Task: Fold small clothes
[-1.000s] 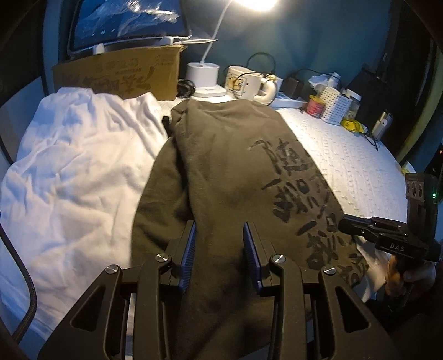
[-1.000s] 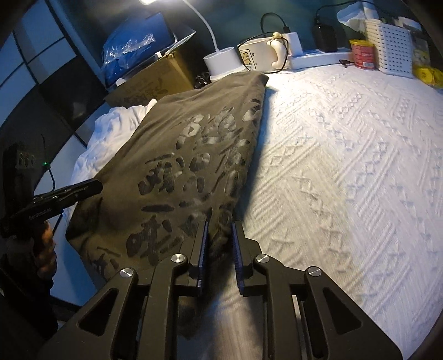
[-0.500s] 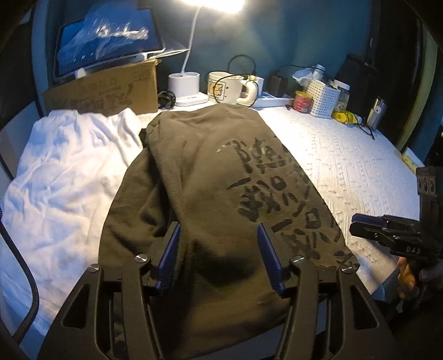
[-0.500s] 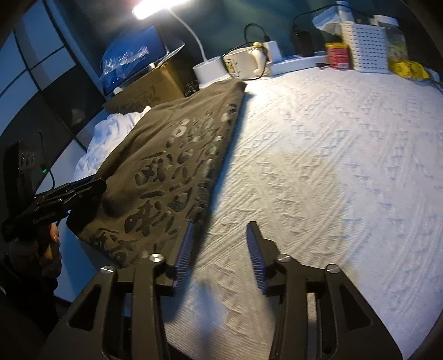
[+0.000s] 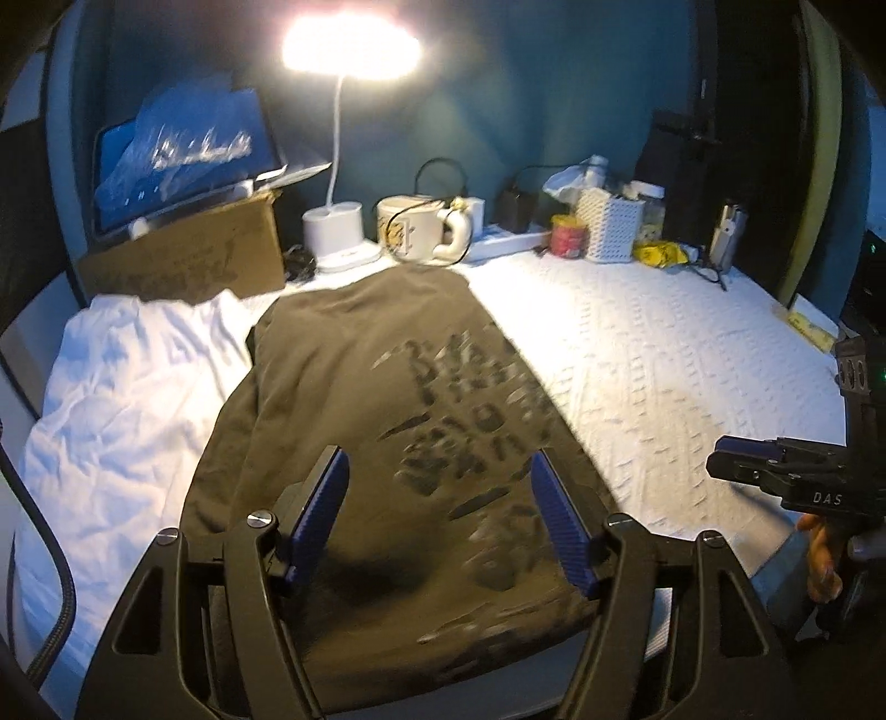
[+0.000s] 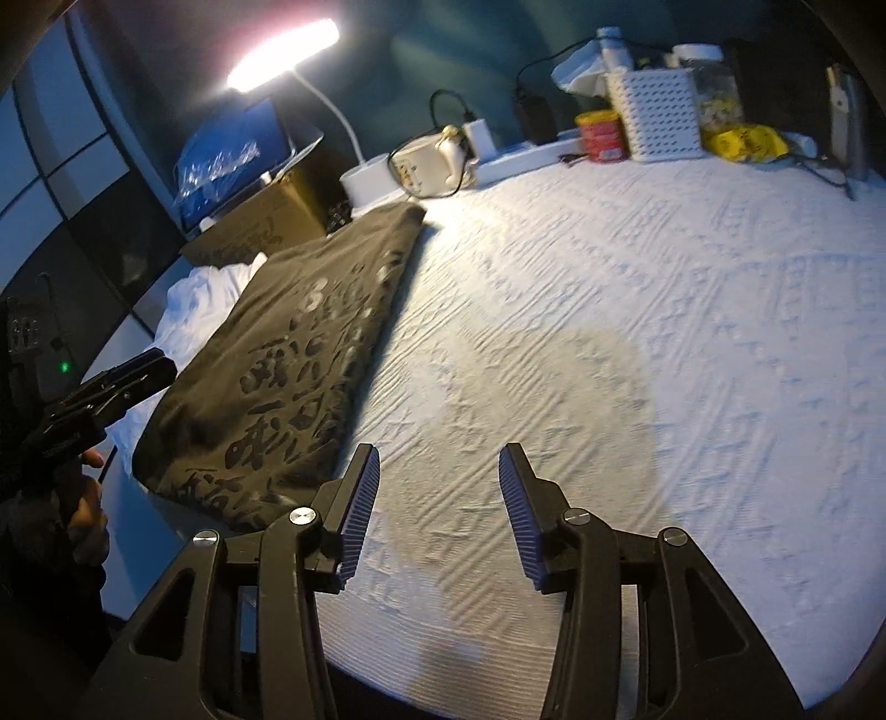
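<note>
One dark shirt [image 5: 354, 399], one white garment [image 5: 127, 399], one lamp [image 5: 349, 55], one mug [image 5: 410, 235].

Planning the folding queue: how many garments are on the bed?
2: a dark olive printed shirt lying mid-bed, and crumpled white clothing at its left, which may hide more pieces.

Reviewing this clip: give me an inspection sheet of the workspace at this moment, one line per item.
Surface: white textured bedspread, bare on the right.
Job's things: dark printed shirt lying folded lengthwise; white garment crumpled to its left.
Clutter: mug, red tin, white basket, cardboard box along the far edge.
Grippers: left gripper open above the shirt; right gripper open over the bedspread.
Cables: black cable behind the mug.
Surroundings: lit desk lamp, teal wall.
</note>
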Motion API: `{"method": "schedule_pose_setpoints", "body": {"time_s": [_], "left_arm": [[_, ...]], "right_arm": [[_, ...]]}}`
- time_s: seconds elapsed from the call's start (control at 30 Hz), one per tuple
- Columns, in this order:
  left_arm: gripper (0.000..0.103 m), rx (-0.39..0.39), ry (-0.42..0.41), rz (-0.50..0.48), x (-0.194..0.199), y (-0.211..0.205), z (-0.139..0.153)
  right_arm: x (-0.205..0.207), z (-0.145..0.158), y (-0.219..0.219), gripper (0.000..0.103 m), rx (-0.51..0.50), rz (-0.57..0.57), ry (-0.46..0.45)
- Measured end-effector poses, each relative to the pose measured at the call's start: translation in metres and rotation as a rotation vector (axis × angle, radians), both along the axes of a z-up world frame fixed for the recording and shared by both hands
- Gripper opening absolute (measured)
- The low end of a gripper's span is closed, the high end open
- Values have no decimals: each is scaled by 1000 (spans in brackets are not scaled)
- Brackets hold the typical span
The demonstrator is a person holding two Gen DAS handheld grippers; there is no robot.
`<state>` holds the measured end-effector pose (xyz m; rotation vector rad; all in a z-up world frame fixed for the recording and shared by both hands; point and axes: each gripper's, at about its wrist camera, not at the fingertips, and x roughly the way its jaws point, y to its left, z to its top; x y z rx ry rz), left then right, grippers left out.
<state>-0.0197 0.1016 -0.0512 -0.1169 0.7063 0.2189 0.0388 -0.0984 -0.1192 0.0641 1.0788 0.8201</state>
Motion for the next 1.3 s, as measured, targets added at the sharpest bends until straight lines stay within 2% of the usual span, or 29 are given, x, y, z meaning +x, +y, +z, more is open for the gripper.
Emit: {"method": "schedule_pose_setpoints", "body": {"time_s": [0.23,0.33,0.6,0.67,0.7,0.83,0.93,1.03,1.3], "left_arm": [[71,-10,-26,-62,11,-21,12],[86,-14,-49,-77,14,-29,17],[87,29,-111,-102,23,-49,38],[87,29,-125,-104,24,-51,42],[87,29,-135,-109,25,-53,46],[88,43,-179,-124,26,-60,60],[100,42,-220,-134,25,-62,71],[101,26,-258,-150,21,-64,84],[101,71,-328,-162,18,-73,110]], "right_arm": [[8,20,-24,48,-9,-53,-58],[11,28,-33,48,-16,-74,-82],[15,48,-55,49,-39,-122,-144],[17,54,-60,72,-51,-138,-163],[17,58,-61,74,-55,-144,-175],[21,74,-68,74,-78,-156,-221],[24,90,-72,74,-82,-168,-258],[26,105,-75,74,-86,-176,-298],[25,142,-84,74,-93,-205,-397]]}}
